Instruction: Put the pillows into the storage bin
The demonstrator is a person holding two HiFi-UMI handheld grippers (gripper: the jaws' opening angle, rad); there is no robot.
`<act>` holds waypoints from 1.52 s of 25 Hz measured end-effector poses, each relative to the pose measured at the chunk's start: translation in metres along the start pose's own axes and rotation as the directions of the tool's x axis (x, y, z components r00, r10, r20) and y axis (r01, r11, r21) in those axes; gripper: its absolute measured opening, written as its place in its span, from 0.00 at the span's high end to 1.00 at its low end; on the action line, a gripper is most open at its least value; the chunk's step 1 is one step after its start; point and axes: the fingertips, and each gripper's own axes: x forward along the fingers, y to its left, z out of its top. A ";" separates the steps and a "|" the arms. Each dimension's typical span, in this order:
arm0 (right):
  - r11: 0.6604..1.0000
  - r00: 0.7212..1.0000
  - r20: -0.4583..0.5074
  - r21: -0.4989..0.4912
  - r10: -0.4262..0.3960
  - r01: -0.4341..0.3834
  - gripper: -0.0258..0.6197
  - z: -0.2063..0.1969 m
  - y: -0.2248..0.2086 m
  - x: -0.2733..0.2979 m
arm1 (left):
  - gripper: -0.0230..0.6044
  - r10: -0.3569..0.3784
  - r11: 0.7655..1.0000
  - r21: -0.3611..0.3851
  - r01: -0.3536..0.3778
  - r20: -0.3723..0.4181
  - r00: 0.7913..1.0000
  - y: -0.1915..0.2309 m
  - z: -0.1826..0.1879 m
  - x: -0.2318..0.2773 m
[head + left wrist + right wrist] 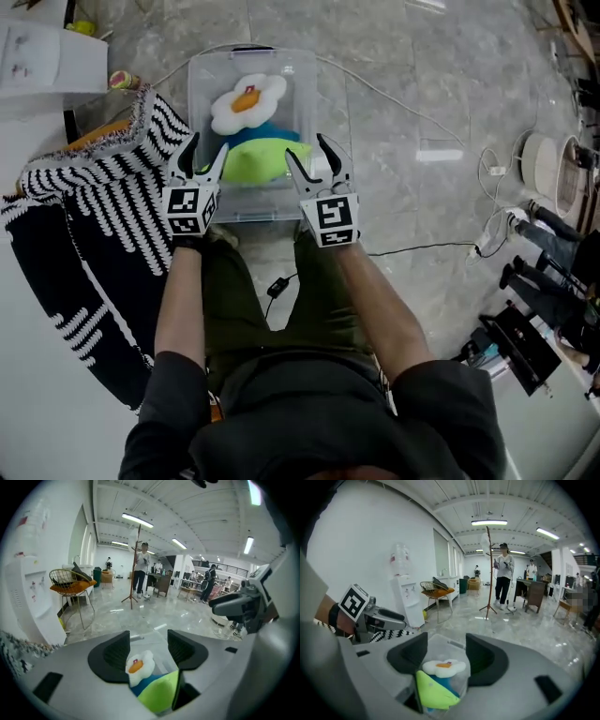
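A clear plastic storage bin (202, 70) stands on the marble floor in front of my knees. Inside it lie a white flower-shaped pillow with an orange centre (247, 101), a blue pillow (251, 131) and a lime-green pillow (253, 159). My left gripper (208, 150) and right gripper (307, 150) hover side by side over the bin's near edge, both open with nothing between the jaws. The left gripper view looks down past its gripper (148, 641) onto the flower pillow (139, 666) and green pillow (161, 693). The right gripper view shows its gripper (446, 646) above the same pillows (443, 667).
A black-and-white striped cover (103, 206) lies close to the bin's left side. Cables (422, 248) run across the floor on the right, beside equipment (544, 281). A white cabinet (47, 56) stands at the far left. A person (504, 573) stands far off by a pole stand.
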 end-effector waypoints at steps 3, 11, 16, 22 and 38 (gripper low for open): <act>0.999 0.999 0.049 -0.033 0.020 -0.019 0.58 0.052 0.015 -0.020 | 0.56 0.020 1.000 -0.001 -0.019 0.070 0.997 0.007 0.057 -0.047; 0.994 0.984 0.173 -0.112 0.040 -0.020 0.58 0.184 0.030 -0.086 | 0.57 0.028 0.998 0.046 -0.040 0.230 0.973 -0.004 0.189 -0.153; 0.991 0.973 0.225 -0.129 0.057 -0.028 0.58 0.238 0.042 -0.134 | 0.57 0.017 0.997 0.062 -0.037 0.293 0.956 -0.028 0.242 -0.209; 0.989 0.957 0.286 -0.147 0.056 -0.014 0.59 0.276 0.040 -0.179 | 0.60 0.011 0.996 0.079 -0.042 0.366 0.931 -0.048 0.283 -0.254; 0.986 0.942 0.333 -0.168 0.037 0.021 0.96 0.298 0.047 -0.226 | 0.96 0.003 0.989 0.133 -0.064 0.418 0.908 -0.068 0.302 -0.307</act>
